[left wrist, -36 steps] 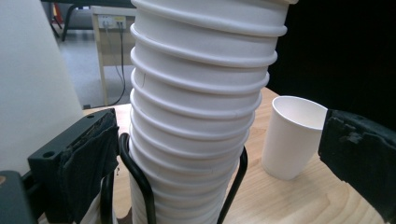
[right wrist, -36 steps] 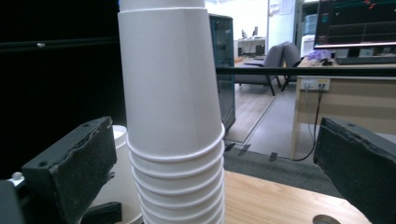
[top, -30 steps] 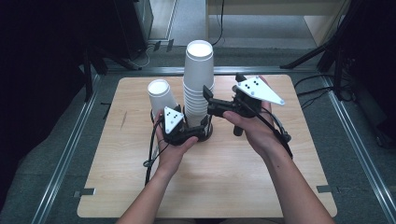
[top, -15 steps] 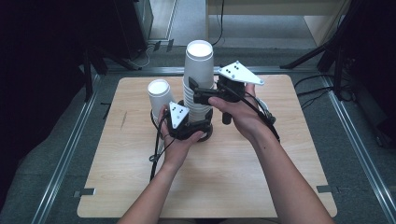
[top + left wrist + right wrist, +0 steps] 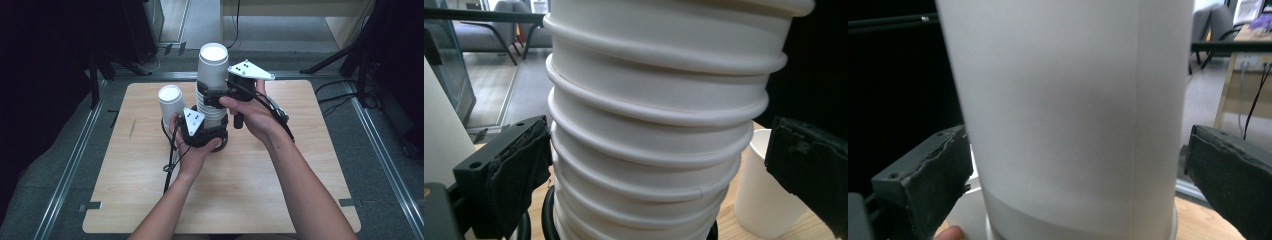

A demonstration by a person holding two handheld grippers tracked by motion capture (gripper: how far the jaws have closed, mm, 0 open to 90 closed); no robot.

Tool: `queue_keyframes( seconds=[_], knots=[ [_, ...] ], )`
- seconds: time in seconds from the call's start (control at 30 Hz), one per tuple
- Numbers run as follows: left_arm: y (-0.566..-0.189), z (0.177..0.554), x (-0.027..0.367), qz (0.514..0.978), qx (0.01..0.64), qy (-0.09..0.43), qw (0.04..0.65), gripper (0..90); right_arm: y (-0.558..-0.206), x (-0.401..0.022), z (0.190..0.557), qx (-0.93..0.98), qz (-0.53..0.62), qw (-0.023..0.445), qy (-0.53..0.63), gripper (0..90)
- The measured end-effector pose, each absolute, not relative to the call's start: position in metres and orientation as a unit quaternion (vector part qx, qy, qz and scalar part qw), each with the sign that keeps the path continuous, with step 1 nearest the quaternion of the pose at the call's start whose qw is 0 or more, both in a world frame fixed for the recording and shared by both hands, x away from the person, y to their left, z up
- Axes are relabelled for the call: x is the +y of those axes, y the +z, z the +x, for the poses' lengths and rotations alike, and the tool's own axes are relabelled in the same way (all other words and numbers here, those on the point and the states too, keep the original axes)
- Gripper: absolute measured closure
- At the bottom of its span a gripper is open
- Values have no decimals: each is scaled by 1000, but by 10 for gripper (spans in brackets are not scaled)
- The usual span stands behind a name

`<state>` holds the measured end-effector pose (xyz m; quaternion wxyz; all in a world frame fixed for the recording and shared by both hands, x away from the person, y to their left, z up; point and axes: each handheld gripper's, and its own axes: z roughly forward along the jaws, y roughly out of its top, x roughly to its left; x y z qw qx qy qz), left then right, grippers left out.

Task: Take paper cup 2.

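The right gripper point(image 5: 212, 97) has swung in from the right, its jaws now spread either side of the top cup of the tall stack of nested white paper cups point(image 5: 212, 82) standing mid-bench. The left gripper point(image 5: 215, 136), also unclenched, straddles the stack's ribbed base. Judged best: clamp low first, then pinch the top cup gently and lift straight up. The single upturned white paper cup point(image 5: 170, 103) stands just beside, crowding the left hand on the light wooden bench point(image 5: 280, 190).

cup stack point(image 5: 649, 125): top, base cut off | small cup point(image 5: 764, 200): partly behind right pad
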<state>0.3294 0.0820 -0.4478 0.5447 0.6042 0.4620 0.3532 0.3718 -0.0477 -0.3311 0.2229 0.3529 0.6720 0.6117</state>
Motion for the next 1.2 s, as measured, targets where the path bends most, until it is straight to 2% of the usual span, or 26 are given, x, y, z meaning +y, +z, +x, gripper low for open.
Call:
queue_keyframes(
  seconds=[0.1,0.23,0.33,0.47,1.2],
  knots=[
    [-449,330,81,606,460,358,542,0,-334,-45,375,679,358,226,600,0],
    [-450,331,82,610,459,357,538,0,-335,-45,376,678,359,217,603,71],
    [-450,331,82,610,459,356,538,0,-335,-43,373,679,351,231,602,105],
    [-449,331,84,609,462,357,537,33,-335,-42,372,678,347,239,602,111],
    [-451,331,84,610,465,359,532,51,-324,-39,368,665,350,259,607,131]
  ],
)
